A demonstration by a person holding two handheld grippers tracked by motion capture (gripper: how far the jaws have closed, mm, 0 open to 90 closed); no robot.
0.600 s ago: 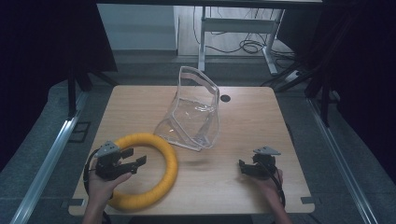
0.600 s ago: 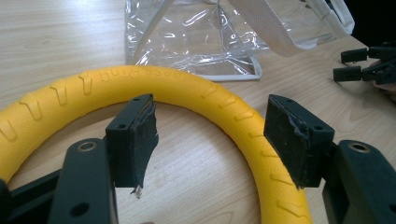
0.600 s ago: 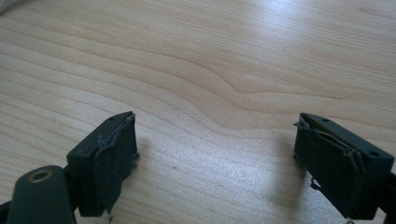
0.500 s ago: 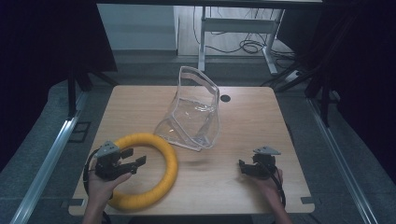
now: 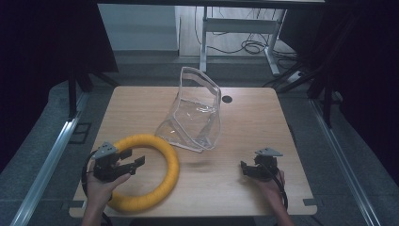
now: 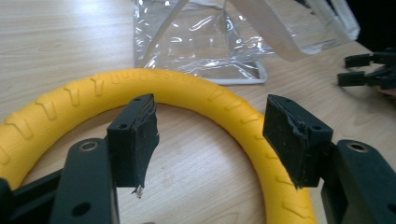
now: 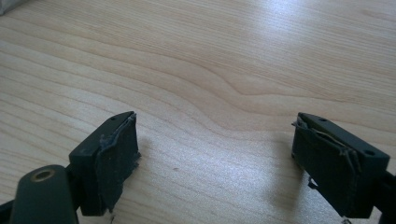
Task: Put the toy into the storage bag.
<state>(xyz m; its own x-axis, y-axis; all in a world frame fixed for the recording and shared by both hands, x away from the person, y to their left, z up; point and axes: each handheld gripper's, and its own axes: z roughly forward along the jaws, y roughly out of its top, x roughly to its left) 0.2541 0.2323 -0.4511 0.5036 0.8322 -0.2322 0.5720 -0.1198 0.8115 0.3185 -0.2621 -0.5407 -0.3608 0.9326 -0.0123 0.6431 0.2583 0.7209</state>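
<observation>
A yellow foam ring (image 5: 170, 165) lies flat on the front left of the wooden table (image 5: 263, 117). My left gripper (image 5: 133, 165) hovers over the ring's left side and points into its middle, jaws open with bare wood between them. In the left gripper view (image 6: 210, 135) the ring (image 6: 187, 86) arcs past just beyond both pads. A clear plastic bag (image 5: 197, 117) stands crumpled at the table's centre, its base close to the ring's far edge. My right gripper (image 5: 244, 168) rests open at the front right, over bare wood in its own view (image 7: 215, 154).
A small dark hole (image 5: 227, 99) sits in the tabletop behind the bag. The right gripper (image 6: 369, 70) shows at the far right of the left gripper view, beside the bag (image 6: 205, 42). Behind the table stand metal desk legs (image 5: 203, 42) with cables on the floor.
</observation>
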